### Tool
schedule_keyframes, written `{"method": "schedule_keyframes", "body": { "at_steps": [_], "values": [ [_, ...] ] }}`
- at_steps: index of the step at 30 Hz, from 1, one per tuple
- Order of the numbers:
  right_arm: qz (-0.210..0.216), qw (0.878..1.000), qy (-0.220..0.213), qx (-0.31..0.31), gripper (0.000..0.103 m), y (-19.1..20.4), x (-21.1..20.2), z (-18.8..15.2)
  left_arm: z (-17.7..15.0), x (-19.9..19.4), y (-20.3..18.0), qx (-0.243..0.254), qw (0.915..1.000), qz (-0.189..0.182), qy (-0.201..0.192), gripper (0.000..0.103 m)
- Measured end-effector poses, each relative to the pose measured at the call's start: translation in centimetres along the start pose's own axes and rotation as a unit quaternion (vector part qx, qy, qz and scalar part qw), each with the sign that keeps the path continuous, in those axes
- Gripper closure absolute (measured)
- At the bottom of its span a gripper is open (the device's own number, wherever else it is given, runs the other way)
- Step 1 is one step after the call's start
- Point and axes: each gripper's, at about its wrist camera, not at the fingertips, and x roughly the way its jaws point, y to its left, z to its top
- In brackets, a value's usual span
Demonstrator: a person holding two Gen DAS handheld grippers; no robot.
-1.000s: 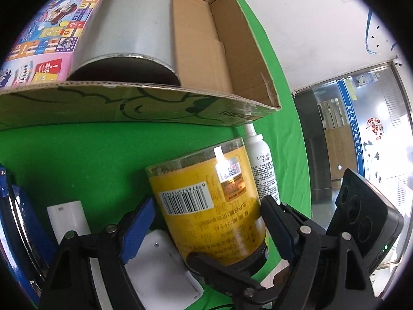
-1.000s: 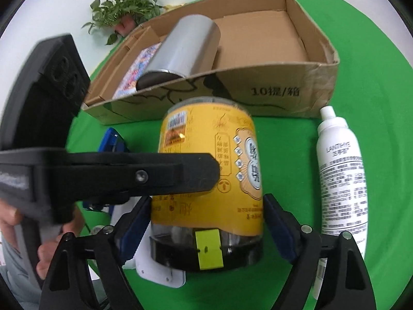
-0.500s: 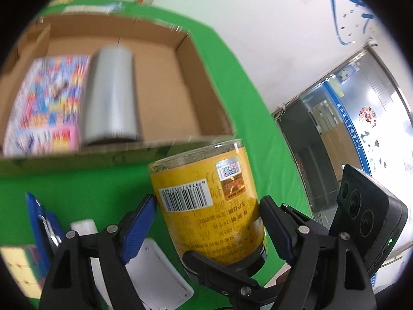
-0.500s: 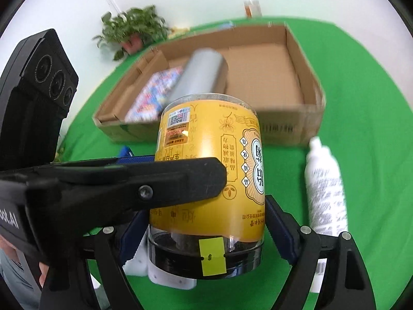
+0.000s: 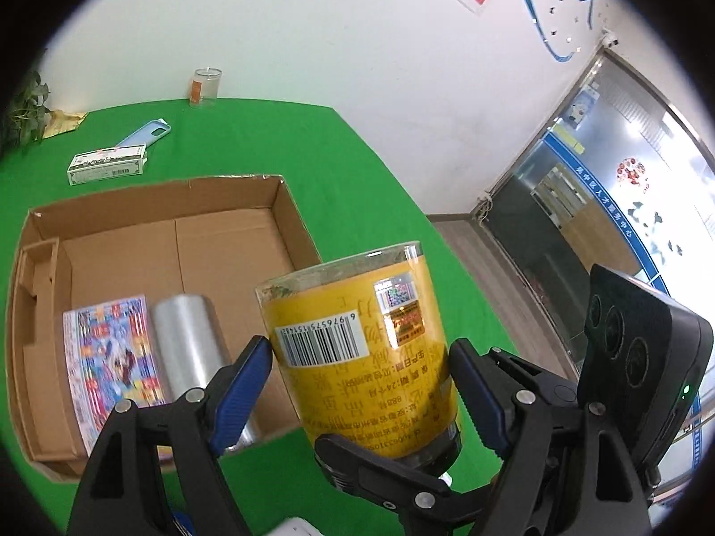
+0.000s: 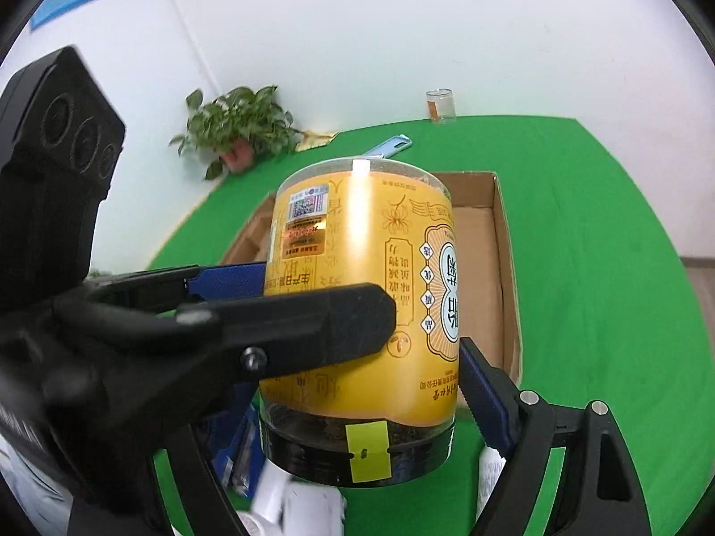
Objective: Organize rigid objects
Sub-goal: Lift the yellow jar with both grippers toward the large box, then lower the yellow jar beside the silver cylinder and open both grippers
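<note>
From the left wrist view, the yellow jar [image 5: 362,348] is seen clamped between the blue pads of the left gripper [image 5: 362,384], while a finger of the right gripper [image 5: 380,478] is pressed under its black lid end. The jar is carried upside down, lid nearest the camera, its long axis running up and away from the fingers. The cardboard box [image 5: 286,205] is found beyond and to the left of the jar, well below it, the jar's near wall overlapping the box's right corner in the picture. Inside the box, a colourful booklet [image 5: 111,348] and a silver roll [image 5: 187,344] are laid side by side at the left; the bare floor to the right of the roll is judged the likely landing spot.

From the right wrist view, the same jar [image 6: 362,312] is gripped across its lower body by the right gripper [image 6: 357,402], and the left gripper [image 6: 268,303] is clamped on from the left. The box [image 6: 505,268] is seen directly behind the jar. Neither hand is nearer; the load is shared. The jar is shown as a clear cylinder under a glossy yellow label with barcode, a yellow seal strip over the black lid.
</note>
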Motion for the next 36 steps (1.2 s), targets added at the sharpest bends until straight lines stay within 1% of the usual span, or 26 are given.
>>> {"method": "schedule_keyframes", "body": {
  "at_steps": [3,6,10,15,22,30,32,36],
  "values": [
    [0.013,1.0,0.015,0.018,0.02,-1.2,1.1,1.8,1.2,1.1,0.8,0.004,0.9998,0.013,0.017,0.022],
    [0.022,0.999,0.033,0.037,0.02,-2.2,2.4,2.7,1.7,2.2,2.0,-0.002,0.9992,0.015,0.038,0.022],
    [0.025,0.997,0.053,0.044,0.02,-3.0,4.6,2.9,1.9,3.2,3.4,-0.012,0.9984,0.017,0.054,0.022],
    [0.026,0.997,0.066,0.042,0.02,-3.3,6.7,2.9,2.2,4.2,4.6,-0.021,0.9979,0.02,0.058,0.022],
    [0.022,0.993,0.106,0.055,0.02,-4.4,10.4,1.2,0.8,7.1,6.2,-0.043,0.9944,0.023,0.094,0.022],
    [0.026,0.987,0.145,0.07,0.02,-6.2,14.4,-1.6,-1.5,10.6,8.2,-0.075,0.9873,0.022,0.138,0.022],
    [0.023,0.986,0.149,0.072,0.02,-6.6,15.0,-2.2,-1.8,11.1,8.3,-0.079,0.9863,0.019,0.144,0.023],
    [0.016,0.985,0.158,0.073,0.02,-7.2,15.8,-2.8,-1.8,11.6,7.8,-0.072,0.9857,0.026,0.15,0.023]
  ]
}}
